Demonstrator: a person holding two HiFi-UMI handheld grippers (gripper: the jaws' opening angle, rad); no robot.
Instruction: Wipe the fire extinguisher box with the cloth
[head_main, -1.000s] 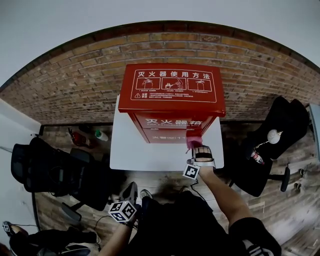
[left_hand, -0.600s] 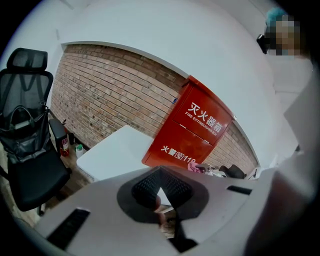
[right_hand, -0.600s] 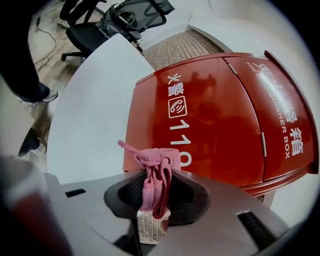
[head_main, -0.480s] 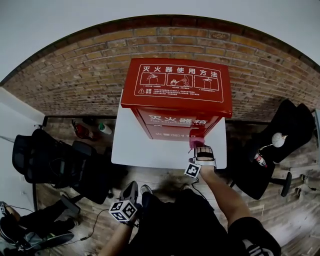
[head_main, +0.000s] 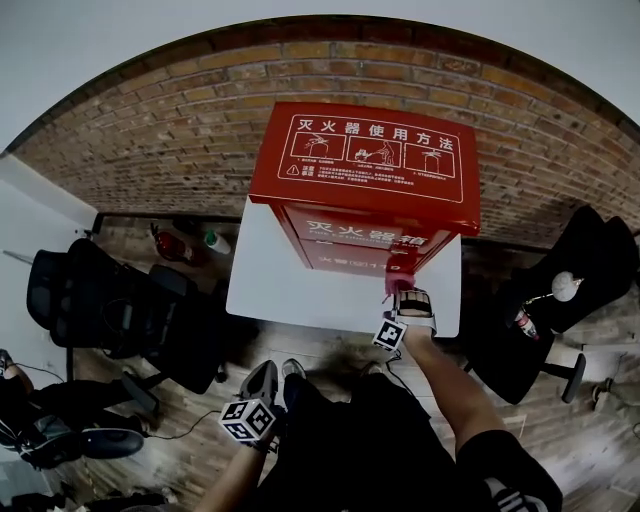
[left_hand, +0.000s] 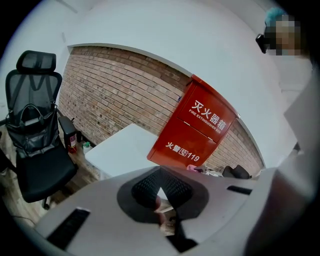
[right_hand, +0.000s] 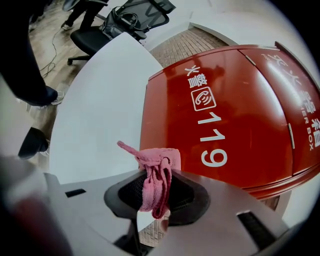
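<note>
You've got the pink cloth (right_hand: 156, 172) pinched in your right claw (right_hand: 158, 192) with the fire extinguisher box (right_hand: 225, 115) right ahead of it, left claw (left_hand: 161, 187) pressed together on nothing, so I'd guess most of the wiping is left.

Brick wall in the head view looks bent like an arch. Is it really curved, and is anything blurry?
Head view: likely the wide lens bends the wall; the box is sharp. Right gripper view: the box bulges too, with a soft sheen; the cloth is sharp. Left gripper view: mosaic patch at top right, added afterwards.
</note>
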